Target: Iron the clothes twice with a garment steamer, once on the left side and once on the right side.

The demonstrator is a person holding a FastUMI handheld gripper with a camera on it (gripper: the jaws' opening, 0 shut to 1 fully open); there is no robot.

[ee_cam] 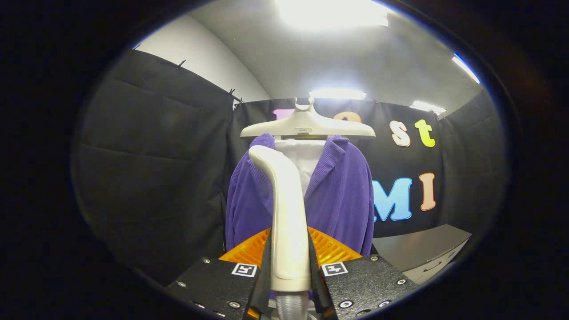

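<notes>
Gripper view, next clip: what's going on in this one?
The hand-held gripper is shut on the white handle of a garment steamer, both fingers pressing its sides, and holds it upright. Just beyond it, a purple jacket hangs on a white hanger over a white backing panel. The steamer's head sits in front of the jacket's left front, near the collar; whether it touches the fabric cannot be told. A grey cabinet stands off to the right.

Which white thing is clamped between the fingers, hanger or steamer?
The garment steamer: its white handle sits between both fingers. The white hanger hangs beyond, holding the purple jacket.
</notes>
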